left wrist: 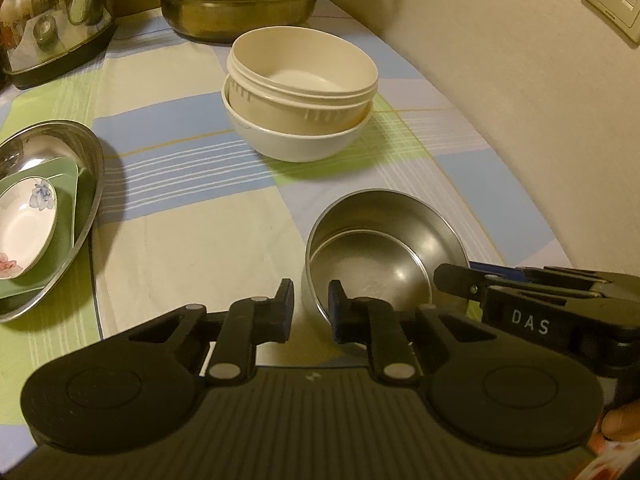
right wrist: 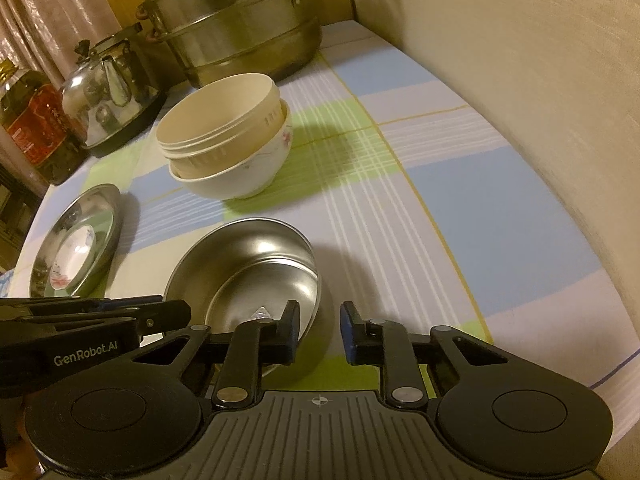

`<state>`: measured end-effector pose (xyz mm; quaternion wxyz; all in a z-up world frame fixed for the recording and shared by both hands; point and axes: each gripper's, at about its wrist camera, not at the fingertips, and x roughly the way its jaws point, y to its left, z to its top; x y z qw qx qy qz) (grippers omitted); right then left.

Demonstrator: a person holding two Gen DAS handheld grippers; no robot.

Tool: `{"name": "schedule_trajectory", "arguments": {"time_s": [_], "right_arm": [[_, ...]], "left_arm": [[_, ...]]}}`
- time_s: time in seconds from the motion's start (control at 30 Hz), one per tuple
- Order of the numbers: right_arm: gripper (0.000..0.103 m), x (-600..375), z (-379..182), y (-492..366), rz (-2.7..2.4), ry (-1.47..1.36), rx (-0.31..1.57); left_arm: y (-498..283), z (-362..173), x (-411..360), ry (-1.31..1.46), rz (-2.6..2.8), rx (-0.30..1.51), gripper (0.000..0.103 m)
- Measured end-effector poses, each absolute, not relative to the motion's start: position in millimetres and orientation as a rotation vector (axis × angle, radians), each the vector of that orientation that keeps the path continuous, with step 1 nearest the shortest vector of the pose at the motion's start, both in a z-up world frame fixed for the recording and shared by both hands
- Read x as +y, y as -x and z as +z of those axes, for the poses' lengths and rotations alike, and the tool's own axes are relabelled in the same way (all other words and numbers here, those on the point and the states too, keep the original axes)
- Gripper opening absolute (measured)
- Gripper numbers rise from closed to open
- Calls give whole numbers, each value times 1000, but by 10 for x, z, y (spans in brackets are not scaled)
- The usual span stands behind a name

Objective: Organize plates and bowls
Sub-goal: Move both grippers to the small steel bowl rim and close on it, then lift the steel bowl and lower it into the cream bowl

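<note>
With both grippers, left [left wrist: 311, 304] and right [right wrist: 319, 332], held parted and empty astride opposite rims of the steel bowl [left wrist: 384, 248], a lift seemed in hand, calling next for closure and carriage to the bowl stack [left wrist: 300, 108] ahead.

A table [right wrist: 500, 208] wears a checked cloth [left wrist: 180, 216] of blue, green and cream. A plain cream wall [right wrist: 520, 60] runs along its 3 o'clock side, with a wall socket [left wrist: 614, 0] at 1 o'clock. Pinkish curtains [right wrist: 48, 12] hang at 10 o'clock. The light is warm and dim.
</note>
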<state>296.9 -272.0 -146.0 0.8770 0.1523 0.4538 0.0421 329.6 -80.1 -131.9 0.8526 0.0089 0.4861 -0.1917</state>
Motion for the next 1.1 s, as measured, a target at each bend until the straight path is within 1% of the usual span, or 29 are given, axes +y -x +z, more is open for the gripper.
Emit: {"name": "schedule_trajectory", "arguments": {"time_s": [0.1, 0.13, 0.53, 1.1], "right_arm": [[14, -2705, -1460, -2975, 92, -321, 944], [12, -2698, -1459, -2972, 95, -322, 943], [11, -2614, -1386, -2915, 95, -268, 928], [11, -2548, -1024, -2934, 128, -267, 894]], "left_arm": [[-3292, -1318, -818, -16, -416, 1021, 9], [-3286, -1317, -828, -19, -413, 1018, 9], [-3212, -1229, -803, -32, -420, 991, 8], [-3144, -819, -659, -17, -408, 931, 8]]}}
